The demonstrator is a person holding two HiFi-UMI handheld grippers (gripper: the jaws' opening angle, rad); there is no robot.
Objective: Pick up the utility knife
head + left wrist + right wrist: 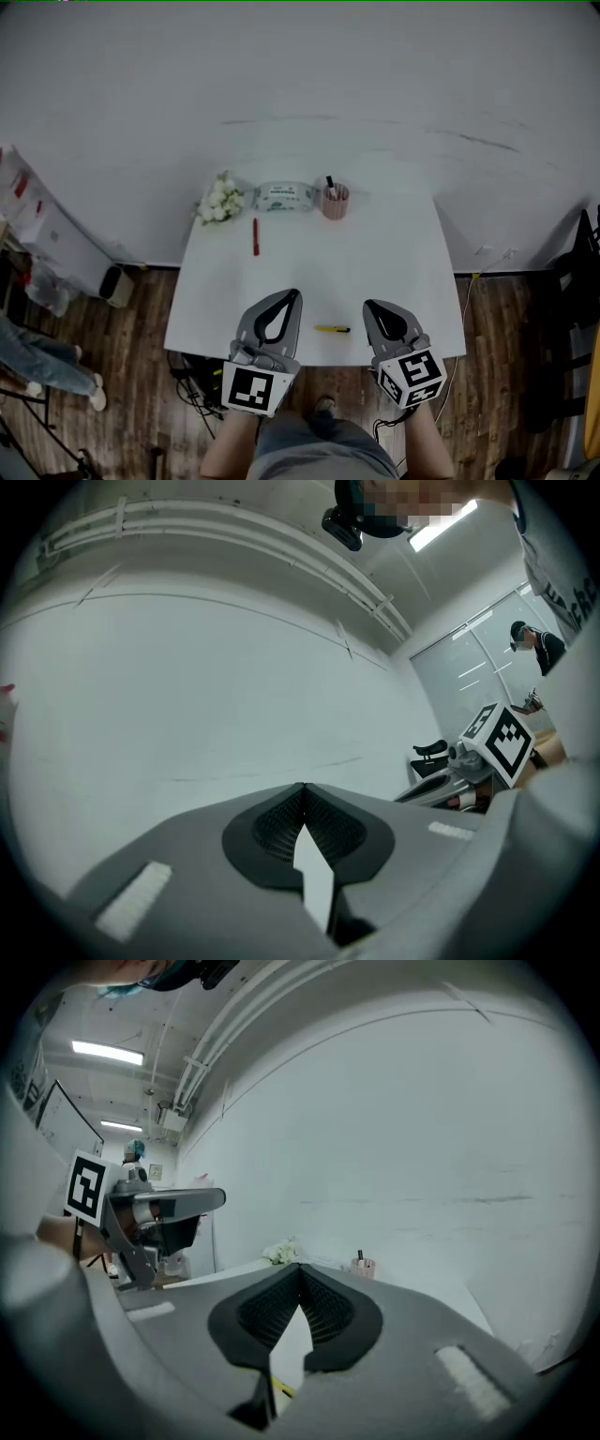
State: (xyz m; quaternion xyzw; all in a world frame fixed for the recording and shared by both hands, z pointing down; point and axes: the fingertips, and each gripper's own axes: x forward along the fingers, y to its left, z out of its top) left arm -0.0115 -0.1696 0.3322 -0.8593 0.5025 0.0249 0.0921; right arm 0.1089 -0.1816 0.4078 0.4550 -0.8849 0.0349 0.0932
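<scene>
Left hand-held gripper [292,294] and right hand-held gripper [369,306] both have jaws pressed together, empty. Knife [332,329] lies on the counter [394,244] between them, nearer the right. Looks like the approach step; next, right one needs spreading wide, then lowering over it.
</scene>
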